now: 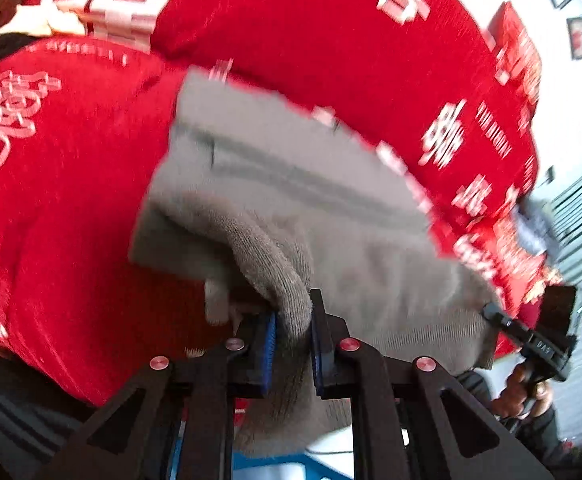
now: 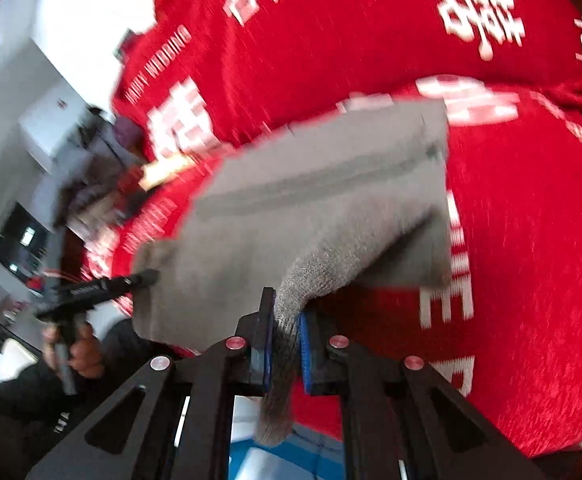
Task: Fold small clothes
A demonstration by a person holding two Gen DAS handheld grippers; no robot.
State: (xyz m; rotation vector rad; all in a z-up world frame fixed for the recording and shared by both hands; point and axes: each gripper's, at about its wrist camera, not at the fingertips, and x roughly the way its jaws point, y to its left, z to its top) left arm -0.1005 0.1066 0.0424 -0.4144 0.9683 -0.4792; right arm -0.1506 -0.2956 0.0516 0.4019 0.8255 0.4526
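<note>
Fingers (image 1: 273, 334) clenched on the grey knit garment (image 1: 291, 200), both grippers; I'm gripping near corners. It's light, floppy, sagging over the red bedspread (image 1: 71, 220).

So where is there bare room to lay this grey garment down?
Both tongs, left and right, pinch the grey garment above the red printed cloth. Bare red cloth lies left of the garment in the left view and right of it in the right view. The far room edge looks cluttered.
</note>
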